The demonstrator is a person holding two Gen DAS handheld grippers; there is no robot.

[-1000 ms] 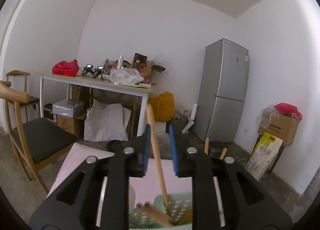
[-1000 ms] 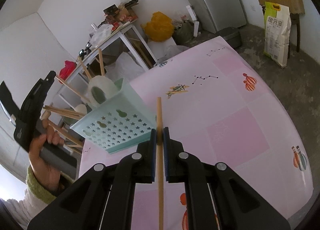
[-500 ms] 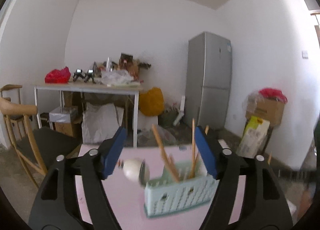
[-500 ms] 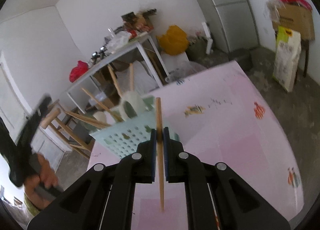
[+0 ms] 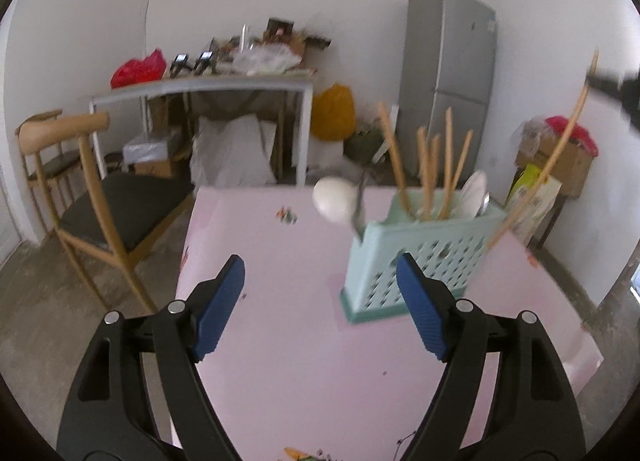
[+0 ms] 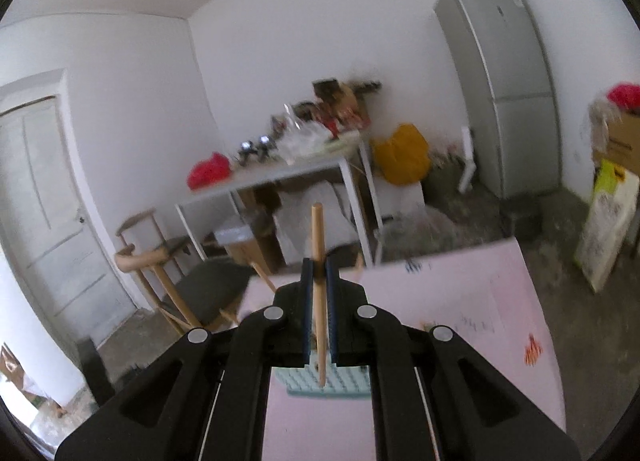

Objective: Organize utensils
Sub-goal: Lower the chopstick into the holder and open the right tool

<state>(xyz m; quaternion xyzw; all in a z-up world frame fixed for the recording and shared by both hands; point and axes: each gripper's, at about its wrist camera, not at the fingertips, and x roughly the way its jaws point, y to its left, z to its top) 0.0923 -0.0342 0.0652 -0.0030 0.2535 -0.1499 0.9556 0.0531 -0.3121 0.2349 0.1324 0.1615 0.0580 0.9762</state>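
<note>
Left gripper (image 5: 320,301): I am opening its jaws; nothing is between them, clearing the basket (image 5: 420,261).
Right gripper (image 6: 319,301): I am clamping one chopstick (image 6: 318,261) mid-shaft for lowering.
Chopstick location: hanging above the basket on the pink table (image 5: 280,341).
Long axis: near upright, top leaning slightly away, lower tip pointing at the basket.

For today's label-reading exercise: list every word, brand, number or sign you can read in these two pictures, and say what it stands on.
No text can be read.
Fridge: small sticker near its top, too blurred.
Yellow and white sack: dark printing, too blurred.
Cardboard box: faint marks, unreadable.
Pink tablecloth: small drawings and scribbles only, no legible words.
</note>
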